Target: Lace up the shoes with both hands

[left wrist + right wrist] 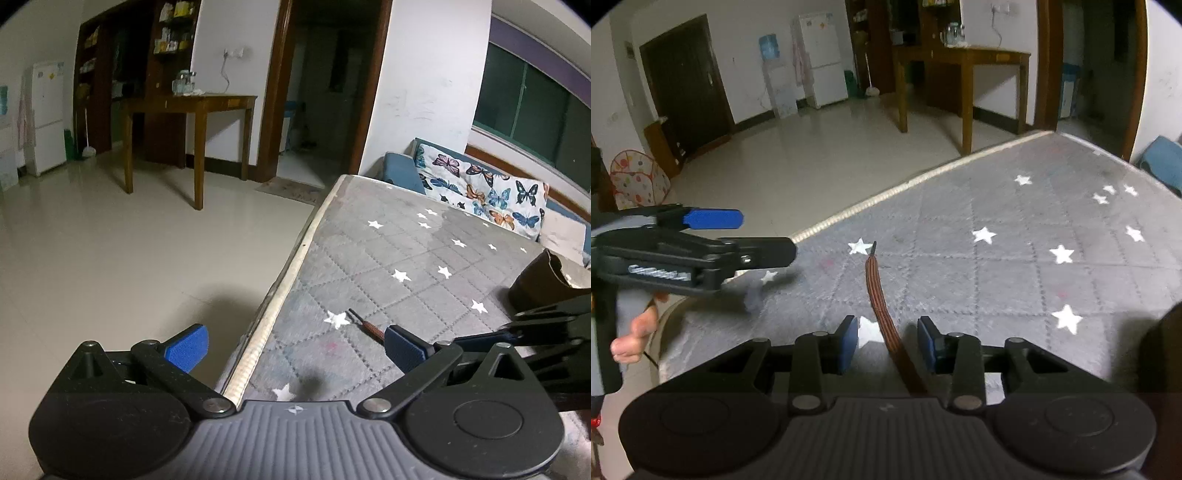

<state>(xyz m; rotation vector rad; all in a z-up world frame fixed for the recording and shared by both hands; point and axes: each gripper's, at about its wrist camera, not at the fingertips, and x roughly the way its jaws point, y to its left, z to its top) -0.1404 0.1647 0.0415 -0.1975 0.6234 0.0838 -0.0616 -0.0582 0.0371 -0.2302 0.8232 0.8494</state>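
Observation:
A brown striped shoelace (877, 295) lies on the grey star-print mattress (1015, 266), its dark tip (874, 249) pointing away from me. My right gripper (889, 345) straddles the lace with a gap on each side of it, so the pads are not pressing. The left wrist view shows only the lace's end (364, 325), just ahead of my left gripper (295, 349), which stands wide open and empty over the mattress edge. The left gripper (768, 234) is also in the right wrist view, held by a hand (635, 332). A dark brown shape (543, 280), perhaps the shoe, sits beyond the right gripper (517, 325).
The mattress edge (288, 280) drops to a pale tiled floor (129, 258) on the left. Further off stand a wooden table (192, 107), a white fridge (822, 55) and a sofa with a butterfly cushion (491, 192). A spotted play tent (639, 181) sits by a dark door.

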